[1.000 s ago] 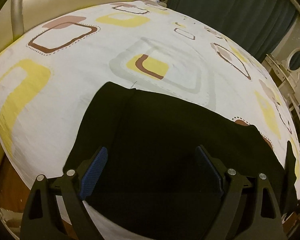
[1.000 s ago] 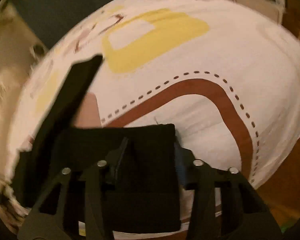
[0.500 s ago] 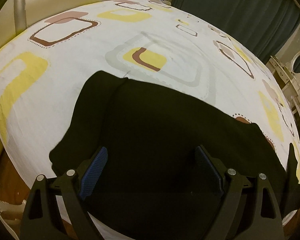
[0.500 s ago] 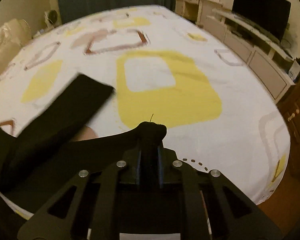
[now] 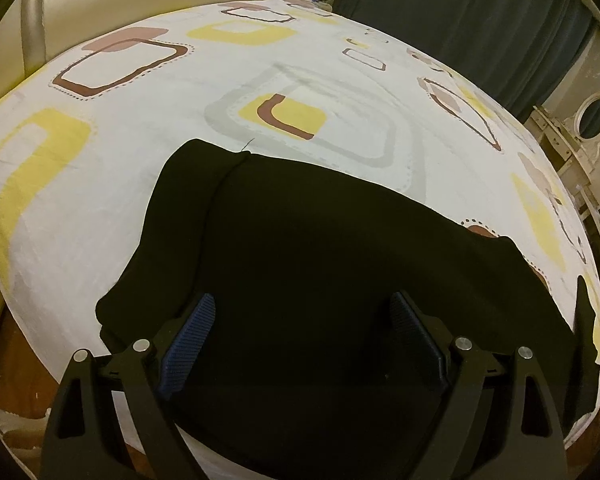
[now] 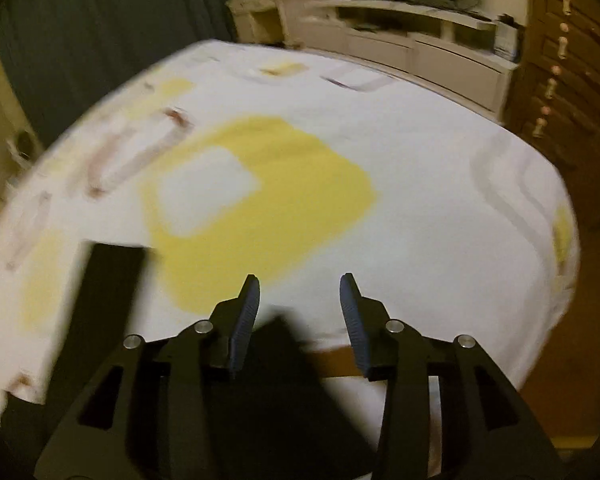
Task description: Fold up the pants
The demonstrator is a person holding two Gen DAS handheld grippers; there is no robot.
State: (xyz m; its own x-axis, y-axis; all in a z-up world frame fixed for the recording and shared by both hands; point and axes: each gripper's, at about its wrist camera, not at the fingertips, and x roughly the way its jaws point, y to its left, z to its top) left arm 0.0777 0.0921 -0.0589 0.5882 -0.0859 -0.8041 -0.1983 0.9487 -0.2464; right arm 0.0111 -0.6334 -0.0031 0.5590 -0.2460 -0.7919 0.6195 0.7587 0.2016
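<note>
Black pants (image 5: 308, 248) lie spread on the bed near its front edge. In the left wrist view my left gripper (image 5: 300, 332) is open above them, jaws wide apart, empty. In the right wrist view, which is blurred, my right gripper (image 6: 298, 304) is open, and a pointed corner of the pants (image 6: 280, 360) lies below and between its jaws, not pinched. A black trouser leg (image 6: 100, 300) stretches up the left of that view.
The bed carries a white sheet with yellow and brown squares (image 5: 120, 184). A padded headboard (image 5: 80, 0) and dark curtain (image 5: 460, 20) stand behind. A white TV cabinet (image 6: 400, 40) and a wooden wardrobe (image 6: 572, 80) stand beyond the bed.
My right gripper was shut on a pants corner half a second ago; now it is open and the corner has dropped. The left gripper stays open, drifting slightly over the pants.
</note>
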